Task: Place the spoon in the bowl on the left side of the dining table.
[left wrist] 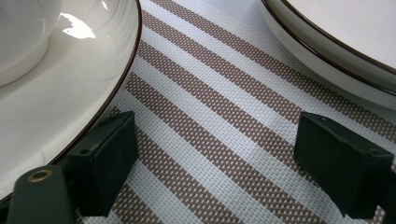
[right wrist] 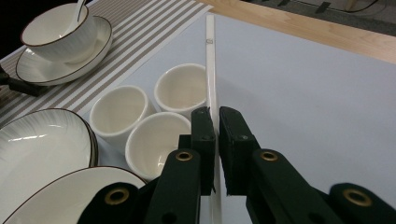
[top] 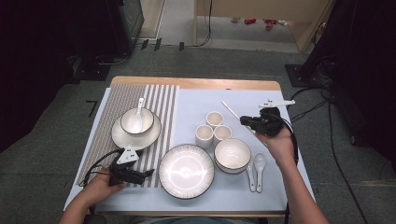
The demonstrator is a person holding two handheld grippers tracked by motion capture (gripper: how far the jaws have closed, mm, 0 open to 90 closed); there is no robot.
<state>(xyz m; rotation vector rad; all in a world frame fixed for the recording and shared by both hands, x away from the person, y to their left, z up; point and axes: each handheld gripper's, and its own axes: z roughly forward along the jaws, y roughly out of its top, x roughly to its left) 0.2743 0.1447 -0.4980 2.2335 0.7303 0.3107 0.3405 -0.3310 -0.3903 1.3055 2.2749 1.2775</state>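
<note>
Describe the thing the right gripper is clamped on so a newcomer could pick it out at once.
Start from the pale blue mat on the table's right half and find the three small white cups clustered near its middle. Just to their right lies a white chopstick, pinched between the right gripper. Unlike the round crockery and the short spoons, it is one long, thin, straight stick.

Bright overhead light, plate (top: 186, 171) glare, dark edges.

cups (top: 213, 127) crowd centre, right mat (top: 280, 186) free

white chopstick (right wrist: 211, 60), brown-and-white striped placemat (top: 161, 100), dark-rimmed white plate (top: 186, 171)
</note>
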